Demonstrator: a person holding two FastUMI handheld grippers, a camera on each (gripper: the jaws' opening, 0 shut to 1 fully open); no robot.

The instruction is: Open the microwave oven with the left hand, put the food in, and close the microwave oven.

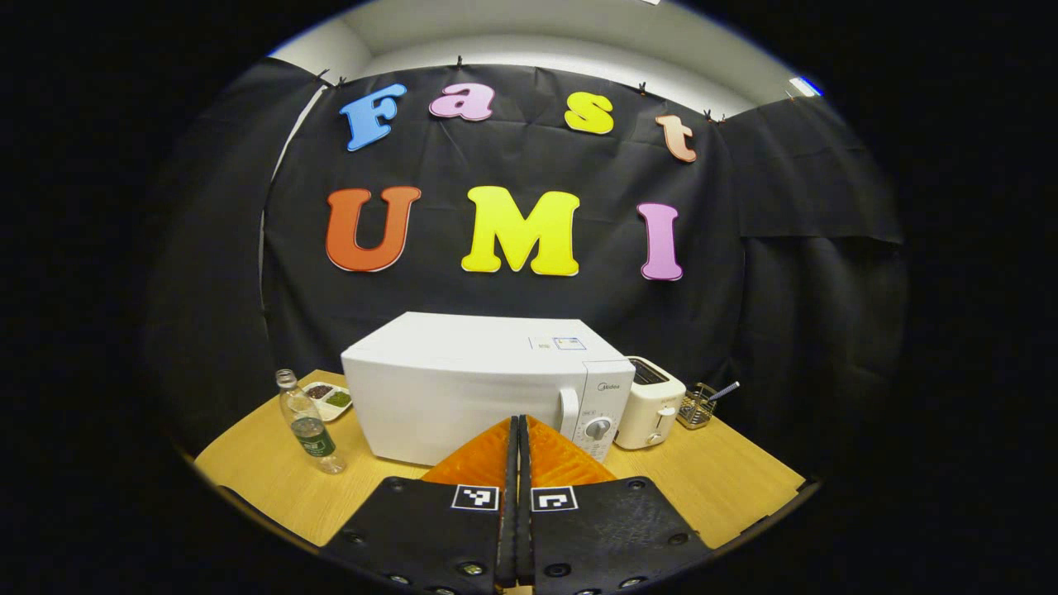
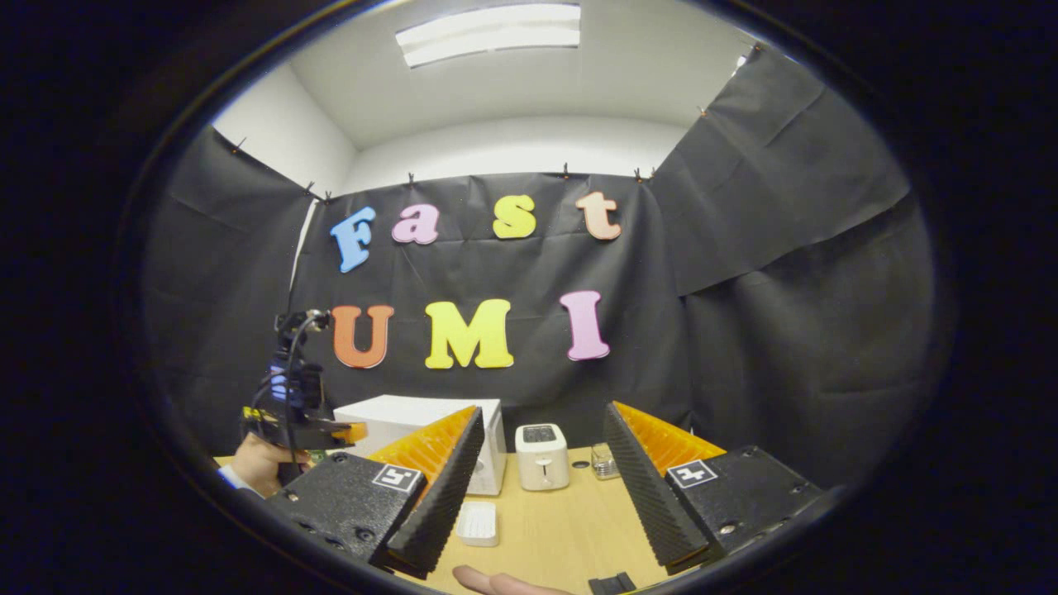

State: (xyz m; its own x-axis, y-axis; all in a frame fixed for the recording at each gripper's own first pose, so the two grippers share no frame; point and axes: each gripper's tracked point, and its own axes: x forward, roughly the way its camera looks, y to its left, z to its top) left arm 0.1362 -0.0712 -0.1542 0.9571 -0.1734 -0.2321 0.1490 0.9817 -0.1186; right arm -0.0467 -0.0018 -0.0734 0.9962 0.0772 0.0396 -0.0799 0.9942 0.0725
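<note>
In the left gripper view, the left gripper (image 1: 518, 430) has its fingers pressed together with nothing between them, and it points at the front of the microwave (image 1: 488, 384). The microwave stands on the wooden table (image 1: 727, 479) with its door closed. The handle (image 1: 569, 411) is a pale vertical bar at the door's right edge, just left of the dial panel. To its right stands a toaster (image 1: 653, 403), then a small wire rack (image 1: 698, 406). To its left are a bottle (image 1: 310, 423) and a dish (image 1: 329, 398).

The microwave looks heavy and stiff, so it should stay put when the door is pulled. The handle is smooth, hard plastic and likely slippery. The best hold is probably a hook or pinch around the bar's middle, pulling outward on the door's swing.

In the right gripper view, the right gripper (image 2: 541, 487) is spread wide and holds nothing. The microwave (image 2: 413, 421) sits behind its left finger and the toaster (image 2: 541, 456) shows between the fingers. A small white ridged item (image 2: 478, 522), possibly the food, lies on the table (image 2: 562, 529) near the left finger. It looks light and easily pinched across its short sides. The left gripper (image 2: 335, 430) and the hand (image 2: 263, 461) holding it are farther left.
</note>
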